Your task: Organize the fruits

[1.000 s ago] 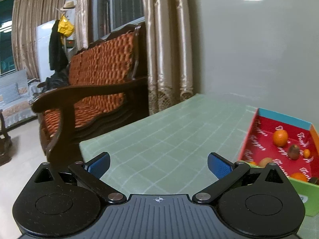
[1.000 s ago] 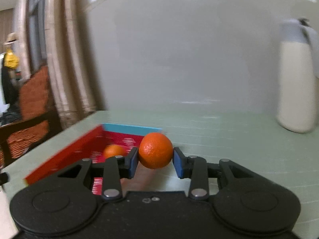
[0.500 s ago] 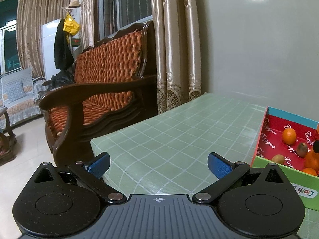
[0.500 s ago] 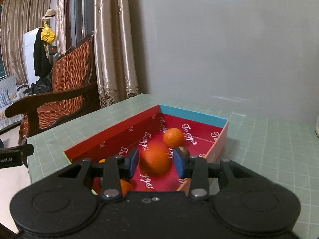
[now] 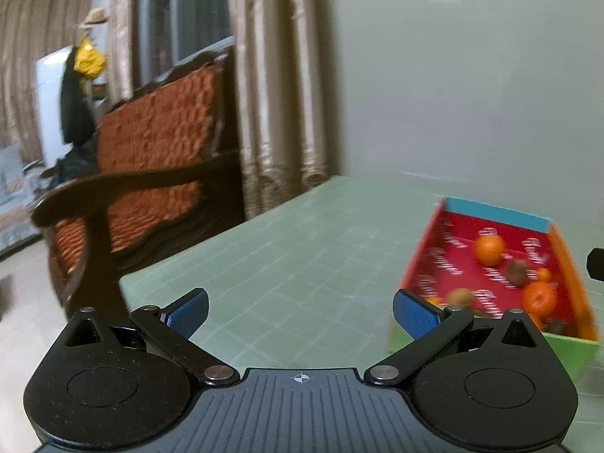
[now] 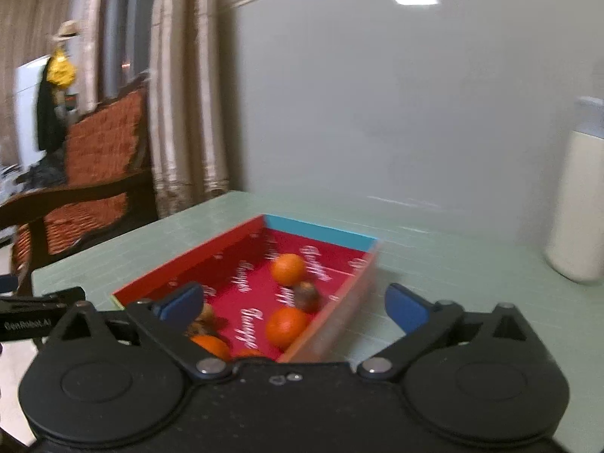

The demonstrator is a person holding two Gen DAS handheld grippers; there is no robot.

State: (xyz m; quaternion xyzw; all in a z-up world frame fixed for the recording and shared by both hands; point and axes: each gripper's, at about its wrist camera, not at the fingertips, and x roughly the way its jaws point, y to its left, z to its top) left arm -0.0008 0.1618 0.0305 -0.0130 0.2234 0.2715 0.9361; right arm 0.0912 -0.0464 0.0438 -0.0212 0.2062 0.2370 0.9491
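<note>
From my left wrist camera I see my left gripper (image 5: 300,311) with its blue pads spread wide and nothing between them, hanging over the bare green checked table (image 5: 302,256). Off to the right on that table sits the red box (image 5: 426,256) with a blue far wall, and inside it I make out oranges: one orange (image 5: 489,249) near the far end, another orange (image 5: 539,297) closer to me, and a couple of small brown fruits (image 5: 516,271) among them, all somewhat blurred. Beyond the table edge stands a wooden bench (image 5: 151,158) with orange cushions, and curtains (image 5: 275,94) hang beside it. From my right wrist camera, my right gripper (image 6: 294,307) is over the near end of the same box (image 6: 188,268); its jaws are opening, standing wide apart, and they grip nothing, with the box's right wall and the fruit lying below the gap. A loose orange (image 6: 287,326) rests on the red floor just below the pads, another orange (image 6: 288,268) lies farther back, and a brown fruit (image 6: 306,296) sits between the two. A white jug (image 6: 577,211) stands on the table well to the right, apart from the box.
</note>
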